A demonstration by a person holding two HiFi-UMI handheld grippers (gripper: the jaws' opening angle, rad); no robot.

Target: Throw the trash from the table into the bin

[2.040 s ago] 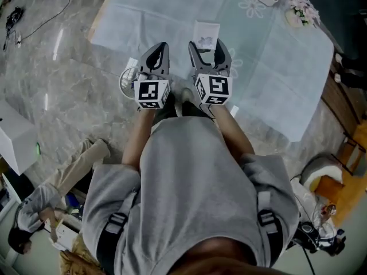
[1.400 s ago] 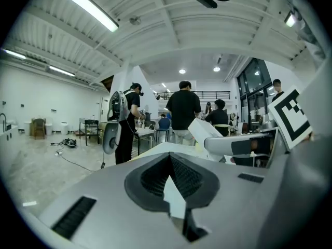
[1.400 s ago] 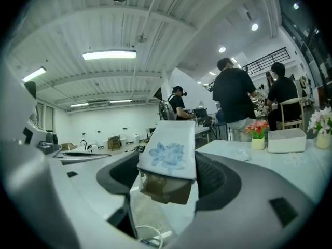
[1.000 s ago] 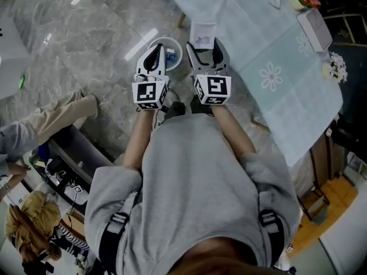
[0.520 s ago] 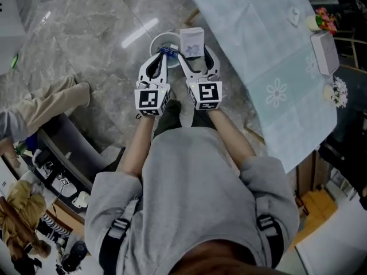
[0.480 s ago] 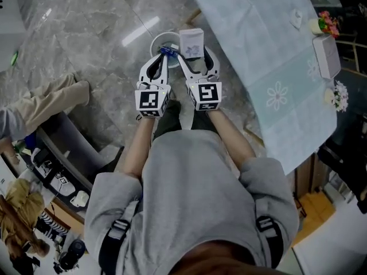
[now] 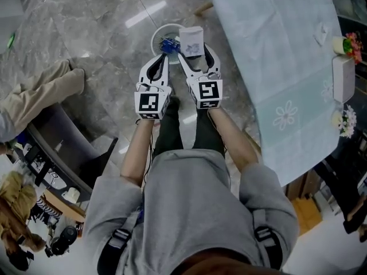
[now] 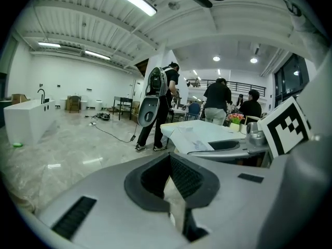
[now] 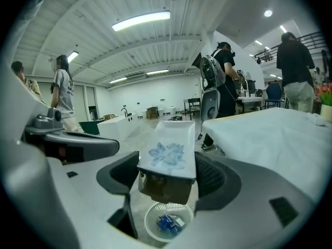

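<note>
I find the right gripper (image 9: 168, 176) clamped on a white rectangular carton with a blue flower print (image 9: 167, 157), a pad against each side. The carton hangs directly above a round white mesh bin (image 9: 151, 227), which stands on the grey marble floor (image 7: 103, 33). A crumpled blue scrap (image 9: 167, 224) lies inside the bin. The left gripper (image 8: 170, 176) sits just beside the right, jaws together, nothing identifiable between them. The table with a pale cloth (image 7: 275, 50) stands near the bin.
</note>
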